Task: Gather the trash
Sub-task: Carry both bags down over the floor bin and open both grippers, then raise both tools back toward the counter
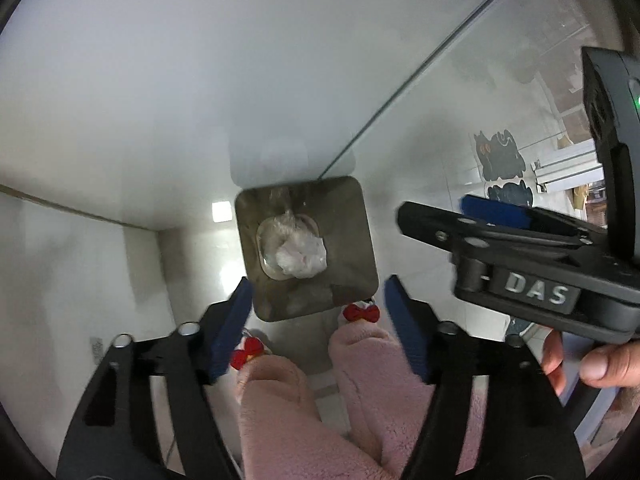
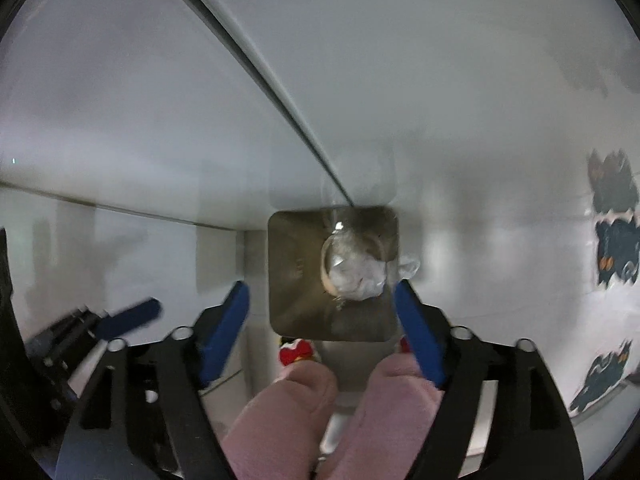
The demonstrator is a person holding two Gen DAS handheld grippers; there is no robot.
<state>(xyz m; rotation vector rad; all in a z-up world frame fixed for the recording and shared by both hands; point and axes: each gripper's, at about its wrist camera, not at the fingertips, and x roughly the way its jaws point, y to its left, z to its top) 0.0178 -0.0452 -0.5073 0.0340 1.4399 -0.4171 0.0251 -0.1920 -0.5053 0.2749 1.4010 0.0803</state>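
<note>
A square steel trash bin (image 1: pixel 344 240) stands on the floor against the white wall, seen from above. Its lid has an opening with a crumpled clear plastic bag (image 1: pixel 298 252) of white trash in it. In the right wrist view the bin (image 2: pixel 296 272) and the bag (image 2: pixel 360 272) sit just ahead of the fingers. My left gripper (image 1: pixel 320 320) is open and empty above the bin's near edge. My right gripper (image 2: pixel 322 316) is open and empty above the bin; it also shows at the right of the left wrist view (image 1: pixel 500 216), apparently narrower.
The person's legs in pink fleece trousers (image 1: pixel 320 392) and slippers with red bows (image 1: pixel 360 314) stand just before the bin. A white wall corner (image 1: pixel 400 92) runs behind it. Dark cat-shaped mats (image 1: pixel 500 156) lie on the pale tiled floor to the right.
</note>
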